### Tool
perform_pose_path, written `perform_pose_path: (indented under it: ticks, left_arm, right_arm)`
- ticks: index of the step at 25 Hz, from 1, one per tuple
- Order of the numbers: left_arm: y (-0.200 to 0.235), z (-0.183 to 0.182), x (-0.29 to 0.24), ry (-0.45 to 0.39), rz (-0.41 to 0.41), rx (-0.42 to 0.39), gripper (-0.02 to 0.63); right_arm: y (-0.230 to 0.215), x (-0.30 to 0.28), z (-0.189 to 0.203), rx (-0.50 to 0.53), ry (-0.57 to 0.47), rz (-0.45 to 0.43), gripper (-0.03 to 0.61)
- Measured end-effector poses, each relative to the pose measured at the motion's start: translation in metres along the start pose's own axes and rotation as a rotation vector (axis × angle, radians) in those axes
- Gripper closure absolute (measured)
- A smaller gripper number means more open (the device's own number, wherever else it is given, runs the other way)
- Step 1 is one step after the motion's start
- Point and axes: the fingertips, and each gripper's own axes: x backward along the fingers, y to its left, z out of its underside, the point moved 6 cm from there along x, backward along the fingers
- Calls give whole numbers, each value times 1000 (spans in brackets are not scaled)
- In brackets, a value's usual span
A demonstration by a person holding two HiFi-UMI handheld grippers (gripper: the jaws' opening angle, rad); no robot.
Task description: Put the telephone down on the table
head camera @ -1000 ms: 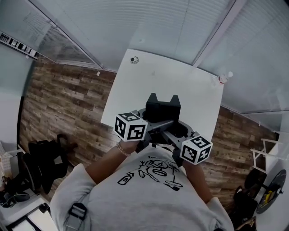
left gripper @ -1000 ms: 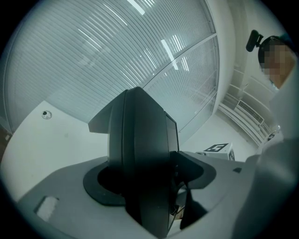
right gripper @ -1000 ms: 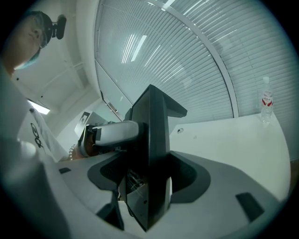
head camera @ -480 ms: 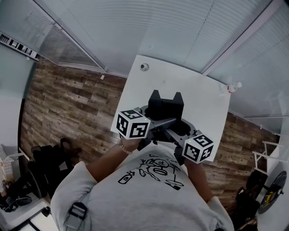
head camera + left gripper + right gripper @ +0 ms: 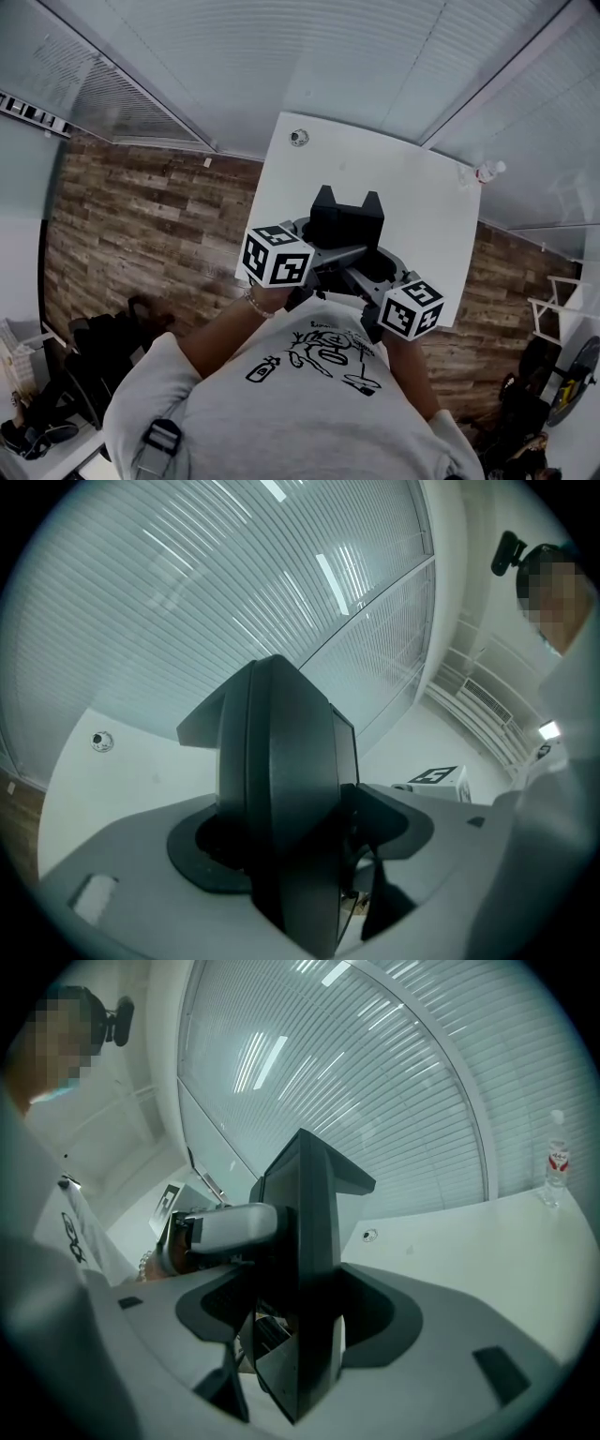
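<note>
The black telephone (image 5: 345, 225) hangs in the air over the near part of the white table (image 5: 412, 178), in front of the person's chest. My left gripper (image 5: 324, 201) closes on its left side and my right gripper (image 5: 369, 203) on its right, both jaw pairs pressed together. In the left gripper view the dark jaws (image 5: 274, 682) fill the middle, with a flat black edge of the telephone (image 5: 343, 752) just behind them. The right gripper (image 5: 305, 1152) shows likewise; the left gripper's grey body (image 5: 234, 1227) is across from it.
A small plastic bottle (image 5: 485, 172) stands at the table's far right corner, also seen in the right gripper view (image 5: 556, 1162). A small round object (image 5: 299, 138) lies at the far left corner. Wooden floor (image 5: 141, 216) surrounds the table; slatted blinds lie beyond it.
The person has stepped a little toward the table, which now sits higher and further right in the head view. Both grippers keep the same hold on the telephone.
</note>
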Motion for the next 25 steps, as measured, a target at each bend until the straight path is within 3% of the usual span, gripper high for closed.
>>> perform_pose_path:
  ticks: [25]
  left_arm:
    - [-2,67,-80,132,29,76,267]
  right_arm:
    - [-65,47,61,-150,52,49,319]
